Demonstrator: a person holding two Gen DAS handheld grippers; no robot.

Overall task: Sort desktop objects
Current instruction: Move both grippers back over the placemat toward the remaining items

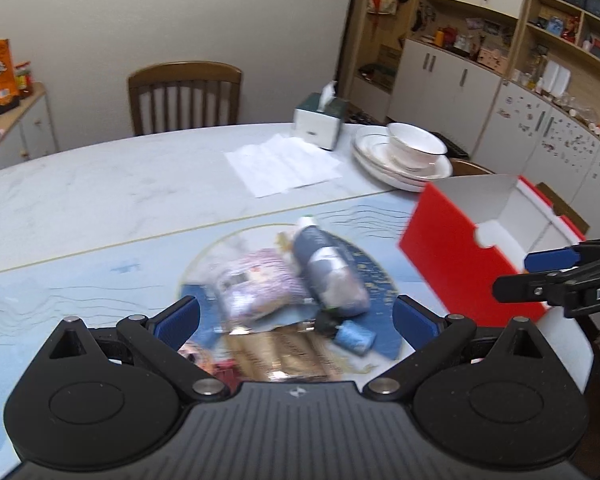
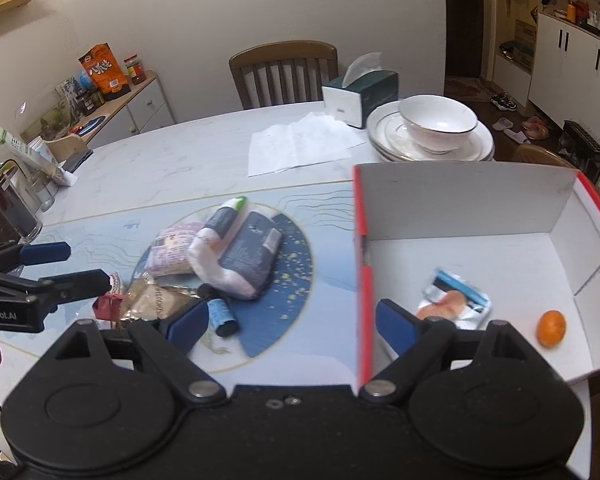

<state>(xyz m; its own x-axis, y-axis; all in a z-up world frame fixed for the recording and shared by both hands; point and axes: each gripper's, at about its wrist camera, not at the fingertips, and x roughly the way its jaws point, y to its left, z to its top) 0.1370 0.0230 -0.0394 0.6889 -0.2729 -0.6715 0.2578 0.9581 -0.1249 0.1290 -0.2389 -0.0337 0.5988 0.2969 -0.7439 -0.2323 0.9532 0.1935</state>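
- Both empty: my left gripper [image 1: 296, 316] is spread wide, and the right gripper [image 2: 288, 324] is wide too.
- Pile [image 1: 284, 292] sits dead ahead at 12 of the left one, so left's nearer.
- Bottle [image 1: 328, 272] runs 11-to-5; box [image 1: 472, 264] at 2 on the counter [image 1: 100, 200].

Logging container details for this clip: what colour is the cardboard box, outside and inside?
The cardboard box is red outside and white inside; the right wrist view shows it best.

Marble table [image 2: 160, 168] with placemat [image 2: 292, 320], box [image 2: 460, 208], plates [image 2: 484, 148], tissue box [image 2: 360, 96].
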